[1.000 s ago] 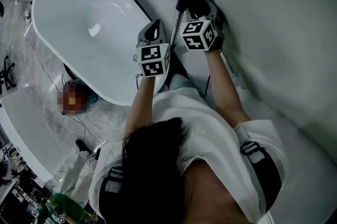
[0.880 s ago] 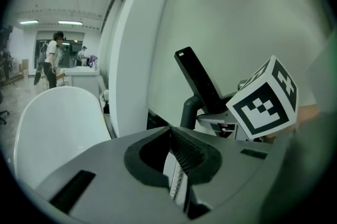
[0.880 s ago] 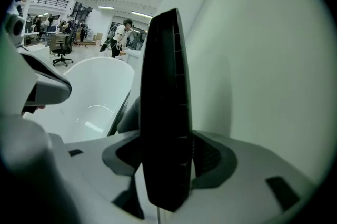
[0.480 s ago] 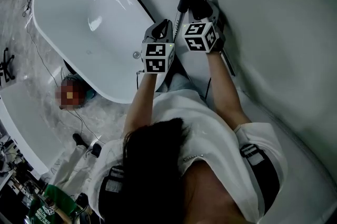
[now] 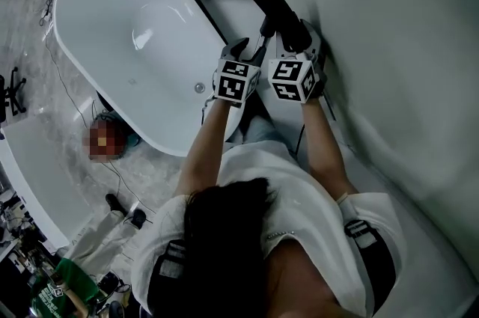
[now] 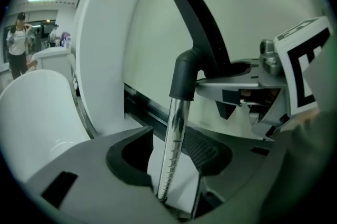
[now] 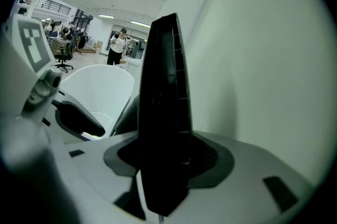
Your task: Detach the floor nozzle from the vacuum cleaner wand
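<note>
floor nozzle (image 5: 273, 4): black, stood up on edge close along the wall (image 5: 389, 47), just past both grippers, right of the bathtub (image 5: 127, 32).
wand (image 6: 178, 112): chrome tube running up into the black collar (image 6: 185, 78) at the nozzle's neck. Not yet separated.
right gripper (image 7: 167, 154): set wide. The nozzle body fills the gap and the pads look pressed on both flanks, so I read it as holding the nozzle.
left gripper (image 6: 175, 136): jaws have just been opening and now stand partway apart. The wand stands between them below the collar, pads not pressing on it.
layout: left gripper on the tube, right gripper just beside it and further up on the nozzle. Marker cubes sit side by side in the head view.
step, my read: re-gripping the wand before the pull.
how to do it well: close left on the bare tube just under the collar, not on the collar. Hold right firm on the nozzle. Pull straight along the tube, small twist if stuck, no sideways bending.
risk: smooth chrome may slip in the pads. No release catch visible on the collar, so can't say if one needs pressing.
</note>
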Demonstrator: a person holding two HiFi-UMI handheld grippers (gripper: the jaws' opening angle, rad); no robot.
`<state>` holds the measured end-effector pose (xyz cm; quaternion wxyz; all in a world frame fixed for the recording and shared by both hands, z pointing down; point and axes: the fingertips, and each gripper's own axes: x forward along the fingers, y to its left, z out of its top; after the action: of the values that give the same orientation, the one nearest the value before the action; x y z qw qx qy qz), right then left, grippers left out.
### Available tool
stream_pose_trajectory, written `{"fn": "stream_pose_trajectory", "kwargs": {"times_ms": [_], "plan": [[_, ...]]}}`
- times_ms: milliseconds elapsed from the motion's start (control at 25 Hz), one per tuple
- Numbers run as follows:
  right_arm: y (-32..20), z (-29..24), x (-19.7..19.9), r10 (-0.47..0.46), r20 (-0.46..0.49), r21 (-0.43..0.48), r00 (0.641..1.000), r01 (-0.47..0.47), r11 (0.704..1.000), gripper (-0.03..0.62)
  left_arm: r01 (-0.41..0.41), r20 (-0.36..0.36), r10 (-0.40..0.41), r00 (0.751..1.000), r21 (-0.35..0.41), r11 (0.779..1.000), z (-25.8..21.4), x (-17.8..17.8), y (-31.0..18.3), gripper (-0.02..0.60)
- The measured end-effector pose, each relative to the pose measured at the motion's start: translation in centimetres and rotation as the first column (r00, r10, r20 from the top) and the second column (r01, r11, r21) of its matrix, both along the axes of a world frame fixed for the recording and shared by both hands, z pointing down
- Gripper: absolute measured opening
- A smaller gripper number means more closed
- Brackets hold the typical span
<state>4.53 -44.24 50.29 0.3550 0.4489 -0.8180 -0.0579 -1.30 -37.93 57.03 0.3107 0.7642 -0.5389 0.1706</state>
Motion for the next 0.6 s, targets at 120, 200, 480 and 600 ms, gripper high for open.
{"fn": "stream_pose_trajectory", "kwargs": {"times_ms": [120, 200, 480, 600], "plan": [[0.3, -0.5, 0.6, 0.009, 0.010, 0.011, 1.000, -0.009, 1.000, 0.236, -0.038, -0.003, 0.038, 0.999, 0.019, 0.999, 0.3, 0.9, -0.3, 0.179], [0.4, -0.3, 0.7, 0.013, 0.021, 0.012, 1.000, -0.014, 1.000, 0.235, -0.055, 0.001, 0.055, 0.998, 0.038, 0.998, 0.4, 0.9, -0.4, 0.184], [0.9, -0.5, 0.9, 0.009, 0.027, 0.026, 1.000, -0.010, 1.000, 0.235, -0.113, -0.033, 0.117, 0.993, 0.113, 0.987, -0.3, 1.8, -0.4, 0.215], [1.2, -0.4, 0.9, 0.011, 0.027, 0.029, 1.000, -0.012, 1.000, 0.235, -0.130, -0.046, 0.135, 0.990, 0.115, 0.985, -0.1, 2.3, -0.4, 0.232]]}}
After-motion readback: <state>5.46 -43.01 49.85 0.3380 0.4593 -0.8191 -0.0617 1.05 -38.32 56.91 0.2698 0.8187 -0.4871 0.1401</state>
